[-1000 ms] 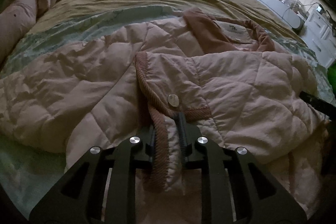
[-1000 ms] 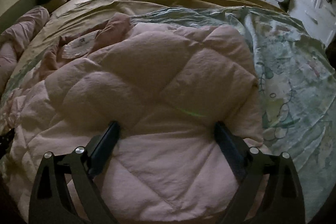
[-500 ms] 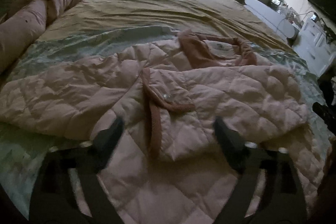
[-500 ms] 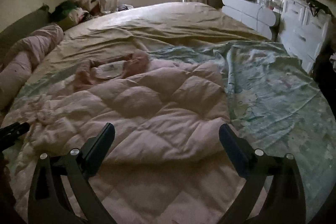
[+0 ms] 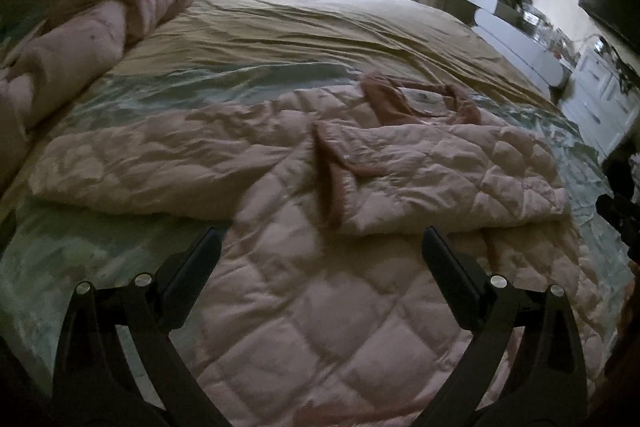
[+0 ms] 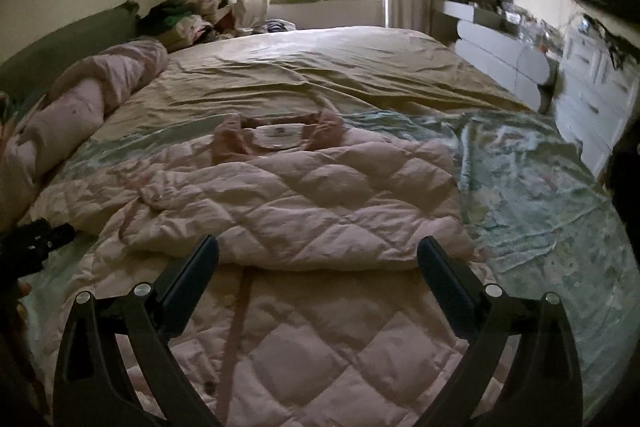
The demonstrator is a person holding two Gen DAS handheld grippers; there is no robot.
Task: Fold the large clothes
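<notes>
A pale pink quilted jacket lies flat on the bed, collar at the far end. One sleeve is folded across its chest, with the ribbed cuff near the middle; the other sleeve stretches out to the left. My left gripper hangs open above the jacket's lower body, nothing between its fingers. In the right wrist view the jacket shows the folded sleeve as a thick band, and my right gripper is open above its near edge, holding nothing.
A teal printed sheet covers the near part of the bed, a tan sheet the far part. A rolled pink blanket lies along the left side. White drawers stand at the right. The other gripper shows at the right edge.
My left gripper let go of the sleeve cuff and opened wide. Both grippers pulled back and rose away from the jacket, which now looks smaller; the folded sleeve stays laid across the chest.
</notes>
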